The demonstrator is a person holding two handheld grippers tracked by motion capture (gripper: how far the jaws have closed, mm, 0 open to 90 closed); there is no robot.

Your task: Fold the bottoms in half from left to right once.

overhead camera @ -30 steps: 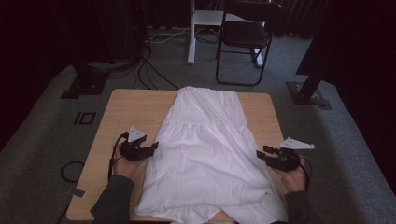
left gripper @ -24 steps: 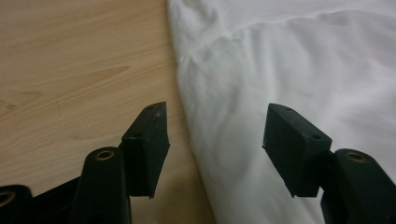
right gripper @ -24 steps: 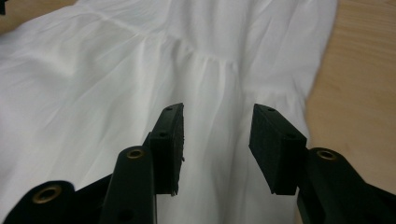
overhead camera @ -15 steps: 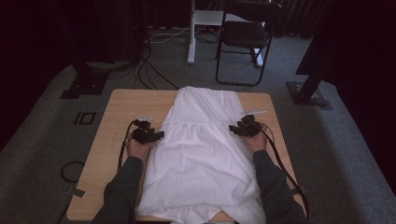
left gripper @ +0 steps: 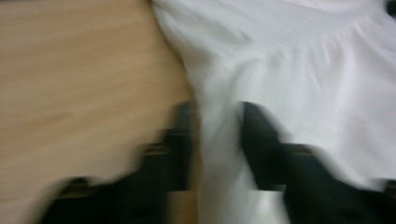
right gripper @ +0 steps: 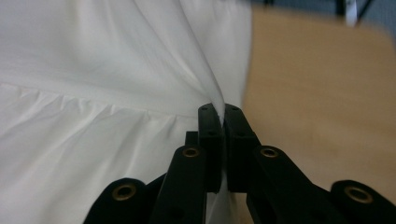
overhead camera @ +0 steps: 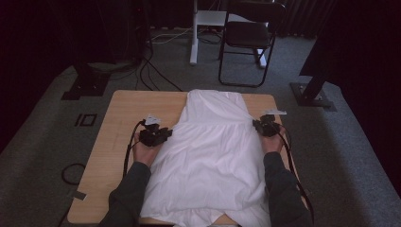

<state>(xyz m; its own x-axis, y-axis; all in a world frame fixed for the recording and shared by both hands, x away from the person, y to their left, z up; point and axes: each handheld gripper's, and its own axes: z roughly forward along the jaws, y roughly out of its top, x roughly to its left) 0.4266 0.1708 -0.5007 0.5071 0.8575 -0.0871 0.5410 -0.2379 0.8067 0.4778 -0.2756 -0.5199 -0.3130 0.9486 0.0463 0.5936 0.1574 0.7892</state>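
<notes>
A white garment [overhead camera: 213,146] lies flat along the wooden table [overhead camera: 123,118], its narrow top end far from me. My left gripper [overhead camera: 165,134] is at its left edge by the gathered waist seam. In the blurred left gripper view its jaws [left gripper: 217,112] straddle a fold of the white cloth [left gripper: 303,70]; they have just been closing, and a gap still shows. My right gripper [overhead camera: 257,126] is at the garment's right edge. In the right gripper view it [right gripper: 219,109] is shut, pinching a raised ridge of the cloth [right gripper: 93,70].
Bare table wood lies left of the garment and in a narrow strip to its right [right gripper: 317,93]. Beyond the table stand a black chair [overhead camera: 246,42] and a white stand [overhead camera: 195,33]. Cables [overhead camera: 151,71] and two dark stand bases [overhead camera: 85,85] lie on the grey carpet.
Both hands moved from the near part of the garment's sides up to its waist. The right gripper then shifted outward and shut on the cloth edge; the left jaws narrowed around the left edge.
</notes>
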